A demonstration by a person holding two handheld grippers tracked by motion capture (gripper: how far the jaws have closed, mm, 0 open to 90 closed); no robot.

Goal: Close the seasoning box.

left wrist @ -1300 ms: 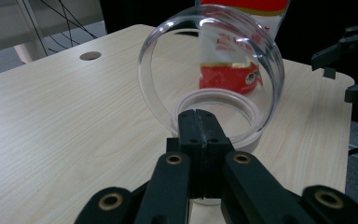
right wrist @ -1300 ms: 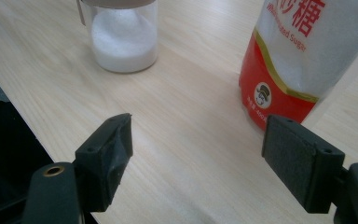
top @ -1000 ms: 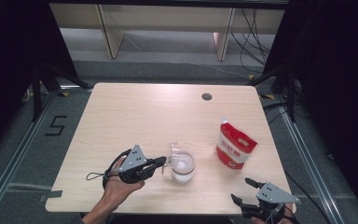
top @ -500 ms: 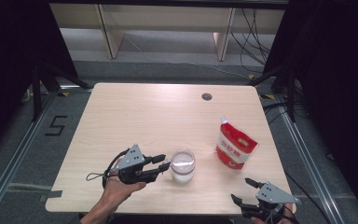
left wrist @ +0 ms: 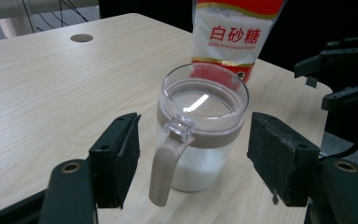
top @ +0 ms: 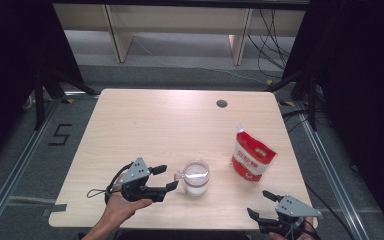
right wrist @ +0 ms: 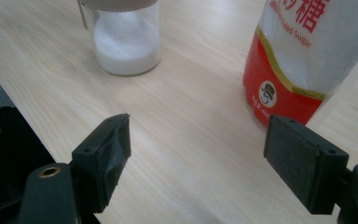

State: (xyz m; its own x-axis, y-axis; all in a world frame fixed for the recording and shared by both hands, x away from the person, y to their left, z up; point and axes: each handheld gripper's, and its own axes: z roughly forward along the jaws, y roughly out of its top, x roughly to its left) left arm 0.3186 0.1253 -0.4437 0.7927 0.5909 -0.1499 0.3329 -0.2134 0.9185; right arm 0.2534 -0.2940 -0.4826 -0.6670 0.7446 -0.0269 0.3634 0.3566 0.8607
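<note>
Light wood table (top: 145, 125) is filling the mid of the high view, w/ a small round grommet hole (top: 222, 103) near its far edge. Red-and-white sugar bag (top: 251, 157) is standing upright twd the right side, well apart from the jar. Clear glass jar (top: 196, 178) w/ white granules in its lower part is sitting upright near the front edge, approx centre; lid is down on it, beige handle (left wrist: 164, 168) pointing at the left gripper. Left gripper (top: 164, 179) is lying just left of the jar, jaws apart and having just been opening; in the left gripper view the handle is sitting between the pads, neither pad touching it. Right gripper (top: 261, 204) is hovering at the front right corner, jaws wide apart, nothing between them, bag and jar beyond.
</note>
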